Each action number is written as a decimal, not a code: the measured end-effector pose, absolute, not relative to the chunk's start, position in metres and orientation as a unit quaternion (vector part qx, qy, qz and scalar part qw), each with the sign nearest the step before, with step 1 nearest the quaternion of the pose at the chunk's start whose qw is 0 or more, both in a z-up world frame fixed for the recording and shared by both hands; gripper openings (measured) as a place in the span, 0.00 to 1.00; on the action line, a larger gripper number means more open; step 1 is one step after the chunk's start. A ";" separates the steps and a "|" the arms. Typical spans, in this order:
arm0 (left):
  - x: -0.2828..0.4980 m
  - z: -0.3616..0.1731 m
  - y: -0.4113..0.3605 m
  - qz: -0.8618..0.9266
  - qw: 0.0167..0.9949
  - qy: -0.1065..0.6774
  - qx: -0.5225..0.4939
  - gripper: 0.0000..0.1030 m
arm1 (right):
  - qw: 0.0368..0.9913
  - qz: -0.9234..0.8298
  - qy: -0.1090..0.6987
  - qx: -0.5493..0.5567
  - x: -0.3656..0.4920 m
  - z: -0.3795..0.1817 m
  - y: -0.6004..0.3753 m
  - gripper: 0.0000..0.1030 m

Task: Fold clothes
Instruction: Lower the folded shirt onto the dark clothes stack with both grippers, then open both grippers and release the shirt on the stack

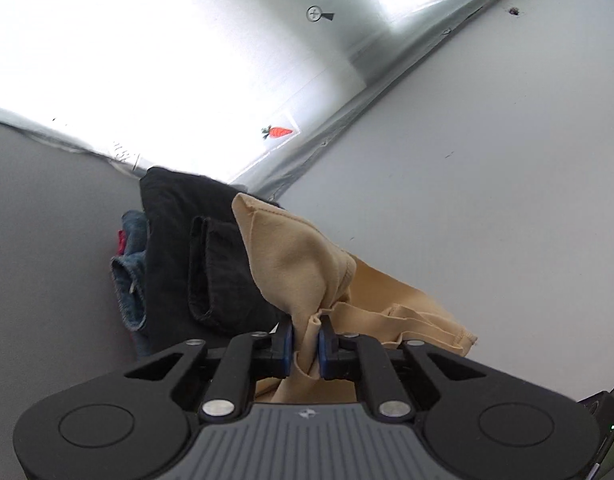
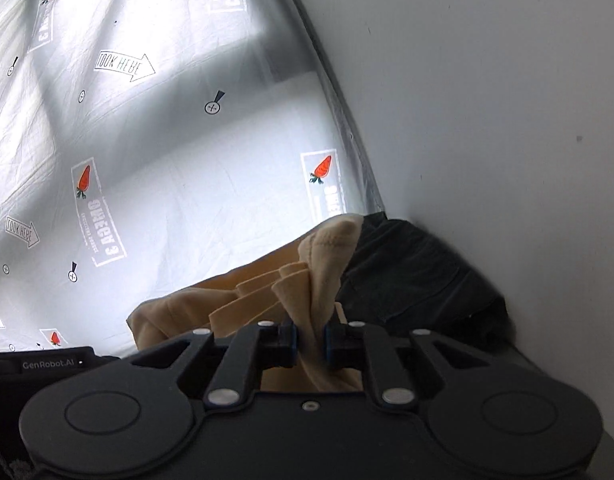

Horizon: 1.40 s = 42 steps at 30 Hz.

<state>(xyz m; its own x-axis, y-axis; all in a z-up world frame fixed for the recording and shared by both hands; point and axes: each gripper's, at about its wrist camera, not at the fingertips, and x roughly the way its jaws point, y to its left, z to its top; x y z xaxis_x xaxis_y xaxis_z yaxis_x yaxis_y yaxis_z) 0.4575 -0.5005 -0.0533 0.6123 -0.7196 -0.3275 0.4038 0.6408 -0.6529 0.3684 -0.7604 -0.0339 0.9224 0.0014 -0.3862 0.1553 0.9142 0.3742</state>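
Observation:
A tan garment is bunched between the blue pads of my left gripper, which is shut on it. In the right wrist view the same tan garment rises in folds from my right gripper, also shut on the cloth. Both grippers hold it above a grey sheet printed with carrots. More tan cloth trails to the right of the left gripper. A black garment lies just behind the tan one.
A pile sits in the corner: the black garment, blue denim and a bit of red cloth. Pale walls close in on the right and left. The other gripper's body shows at lower left.

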 end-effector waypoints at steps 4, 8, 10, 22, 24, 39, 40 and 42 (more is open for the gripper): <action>0.500 -0.025 -0.535 -0.342 0.872 0.238 -0.258 0.11 | 0.969 -0.049 0.156 0.186 0.416 -0.011 -0.790 0.12; 0.570 -0.038 -0.561 -0.284 0.897 0.236 -0.243 0.11 | 0.974 -0.055 0.135 0.171 0.471 0.001 -0.818 0.13; 0.607 -0.056 -0.571 -0.243 0.907 0.258 -0.227 0.11 | 0.971 -0.068 0.164 0.158 0.527 -0.021 -0.829 0.20; 0.662 -0.141 -0.500 -0.113 0.909 0.336 -0.220 0.67 | 0.967 -0.107 0.230 -0.013 0.648 -0.133 -0.778 0.57; 0.656 -0.145 -0.490 -0.101 0.906 0.349 -0.217 0.74 | 0.967 -0.112 0.227 -0.034 0.655 -0.144 -0.772 0.60; 0.530 -0.029 -0.440 -0.090 0.971 0.157 -0.154 1.00 | 0.959 -0.085 0.247 -0.108 0.625 -0.099 -0.740 0.73; 0.512 -0.019 -0.436 -0.088 0.975 0.135 -0.151 1.00 | 0.960 -0.078 0.243 -0.111 0.614 -0.089 -0.733 0.77; 0.476 -0.005 -0.425 -0.087 0.979 0.099 -0.156 1.00 | 0.967 -0.052 0.233 -0.091 0.581 -0.077 -0.714 0.86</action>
<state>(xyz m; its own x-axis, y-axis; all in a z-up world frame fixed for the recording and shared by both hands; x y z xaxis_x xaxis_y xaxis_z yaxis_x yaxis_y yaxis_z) 0.4756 -0.4251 -0.0050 0.9653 -0.2008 -0.1669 0.1389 0.9360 -0.3233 0.5811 -0.7140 -0.0769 0.8864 -0.1423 -0.4405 0.0578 0.9782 -0.1996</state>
